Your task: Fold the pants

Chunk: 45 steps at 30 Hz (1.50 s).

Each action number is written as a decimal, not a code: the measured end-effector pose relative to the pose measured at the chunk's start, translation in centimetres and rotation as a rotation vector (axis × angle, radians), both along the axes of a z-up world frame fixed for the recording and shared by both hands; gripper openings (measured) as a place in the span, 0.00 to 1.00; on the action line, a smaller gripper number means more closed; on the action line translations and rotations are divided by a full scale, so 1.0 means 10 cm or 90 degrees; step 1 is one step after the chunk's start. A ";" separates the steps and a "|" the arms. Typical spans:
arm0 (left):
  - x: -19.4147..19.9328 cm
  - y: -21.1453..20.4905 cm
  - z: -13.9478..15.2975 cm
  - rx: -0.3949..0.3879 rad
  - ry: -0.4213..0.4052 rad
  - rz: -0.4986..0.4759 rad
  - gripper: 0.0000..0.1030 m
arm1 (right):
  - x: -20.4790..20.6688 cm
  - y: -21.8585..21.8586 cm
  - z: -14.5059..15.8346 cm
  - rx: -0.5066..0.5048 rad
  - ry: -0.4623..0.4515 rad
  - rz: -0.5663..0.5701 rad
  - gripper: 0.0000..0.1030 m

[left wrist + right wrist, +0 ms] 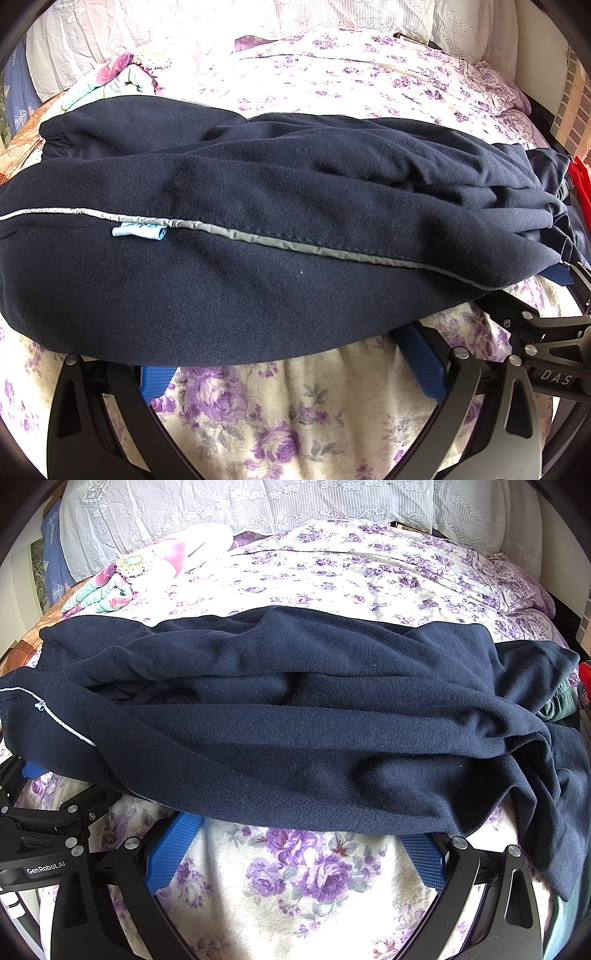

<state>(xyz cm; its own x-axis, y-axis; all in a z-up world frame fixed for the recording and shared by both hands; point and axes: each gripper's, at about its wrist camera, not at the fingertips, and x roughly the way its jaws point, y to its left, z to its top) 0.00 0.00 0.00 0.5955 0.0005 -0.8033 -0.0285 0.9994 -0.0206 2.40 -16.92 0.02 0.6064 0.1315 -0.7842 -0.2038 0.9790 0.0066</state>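
Navy blue pants (280,206) with a grey side stripe (295,243) lie folded lengthwise across the flowered bed, waistband at the left. My left gripper (291,354) is open, its blue pads (424,362) at the near edge, tips hidden under the cloth. In the right wrist view the pants (295,716) lie bunched and wrinkled toward the right. My right gripper (303,834) is open, its blue pads (173,849) at the near hem, tips under the fabric. Each gripper shows in the other's view: the right one (554,332), the left one (44,834).
The bed has a cream sheet with purple flowers (303,878). A folded colourful blanket (107,587) lies at the back left. White lace pillows (258,506) line the headboard. Something red (581,184) sits at the far right edge.
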 end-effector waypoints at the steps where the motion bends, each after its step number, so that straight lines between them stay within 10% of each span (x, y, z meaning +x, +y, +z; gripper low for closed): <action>1: 0.00 0.00 0.00 0.000 0.000 0.000 0.96 | 0.00 0.00 0.00 0.000 0.000 0.000 0.97; 45: 0.00 0.02 0.00 -0.011 -0.002 0.002 0.96 | 0.00 -0.01 0.00 0.004 -0.001 0.001 0.97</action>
